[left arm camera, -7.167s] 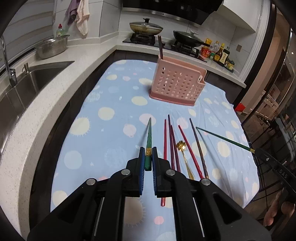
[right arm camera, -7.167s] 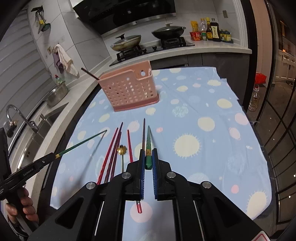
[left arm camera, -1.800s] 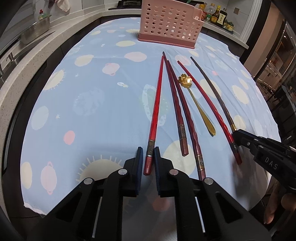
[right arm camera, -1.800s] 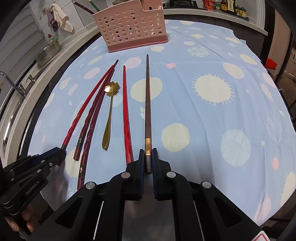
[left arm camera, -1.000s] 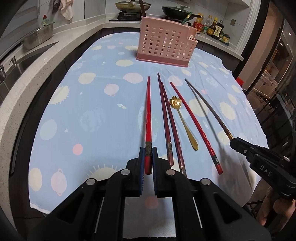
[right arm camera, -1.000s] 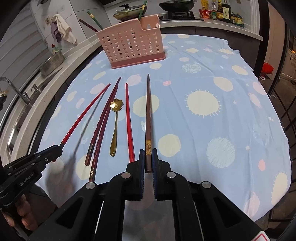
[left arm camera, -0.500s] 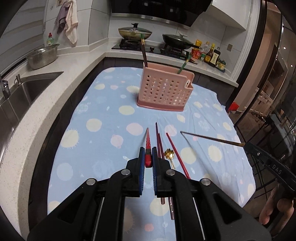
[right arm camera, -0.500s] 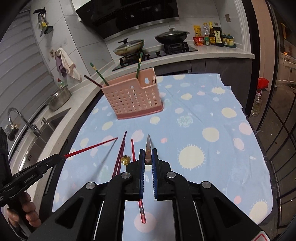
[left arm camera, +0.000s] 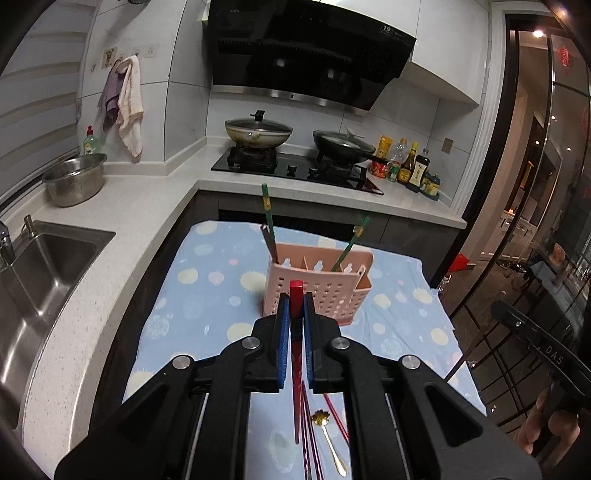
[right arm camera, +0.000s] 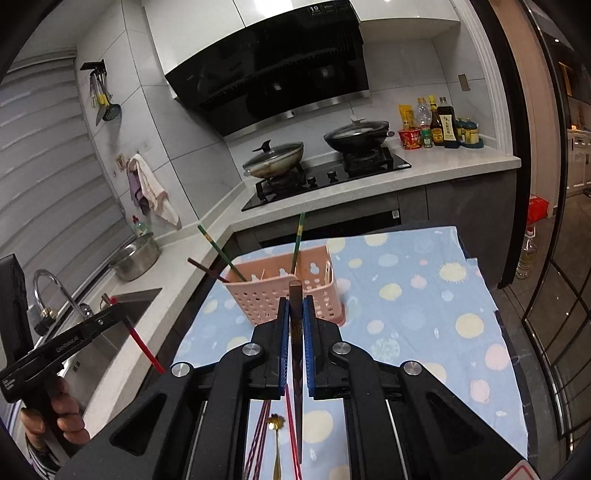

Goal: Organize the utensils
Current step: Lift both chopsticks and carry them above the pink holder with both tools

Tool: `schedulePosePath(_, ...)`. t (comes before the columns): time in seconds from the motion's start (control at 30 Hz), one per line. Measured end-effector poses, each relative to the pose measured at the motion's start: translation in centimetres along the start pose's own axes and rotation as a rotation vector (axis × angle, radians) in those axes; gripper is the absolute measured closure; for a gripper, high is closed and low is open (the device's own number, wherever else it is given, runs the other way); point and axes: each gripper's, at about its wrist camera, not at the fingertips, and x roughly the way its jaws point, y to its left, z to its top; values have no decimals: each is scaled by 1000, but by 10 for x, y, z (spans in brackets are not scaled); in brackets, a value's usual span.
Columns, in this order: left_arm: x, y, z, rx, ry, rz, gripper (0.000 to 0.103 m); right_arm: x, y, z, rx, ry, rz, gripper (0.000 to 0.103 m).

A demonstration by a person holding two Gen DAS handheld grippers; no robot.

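We have lifted both sticks clear of the worktop [left arm camera: 207,295] since a moment ago, when they still lay flat on the spotted cloth. Our left tongs [left arm camera: 293,325] are clamped shut on the red chopstick [left arm camera: 295,295], our right tongs [right arm camera: 294,325] shut on the brown chopstick [right arm camera: 295,291], each now hanging tip-down. The pink basket [left arm camera: 332,295] stands near the far edge, already holding three chopsticks. Two dark red chopsticks [left arm camera: 308,443], another red one and the gold spoon [left arm camera: 328,439] remain at the near edge, so two drops come next, we judge.

"19" on range hood [left arm camera: 386,28]; "DAS" on right tongs [left arm camera: 553,359]
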Motion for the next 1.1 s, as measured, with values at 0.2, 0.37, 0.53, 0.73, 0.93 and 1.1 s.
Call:
schedulePosePath(0.2, 5, -13, 50, 11, -96, -27, 96, 18, 9, 46, 4, -73, 44, 96)
schedulePosePath(0.37, 16, -22, 98, 13, -175, -40, 96, 37, 20, 84, -13, -134, 53, 96)
schedulePosePath(0.53, 37, -26, 137, 17, -222, -57, 96, 63, 28, 118, -18, -170, 58, 96)
schedulePosePath(0.73, 73, -31, 155, 28, -215, -46, 96, 101, 33, 137, -24, -172, 49, 96)
schedulePosePath(0.93, 113, -26, 143, 31, -155, -34, 96, 141, 30, 128, -36, -104, 28, 96)
schedulePosePath(1.1, 141, -16, 128, 22, -96, -18, 96, 170, 24, 108, -34, -29, 8, 96)
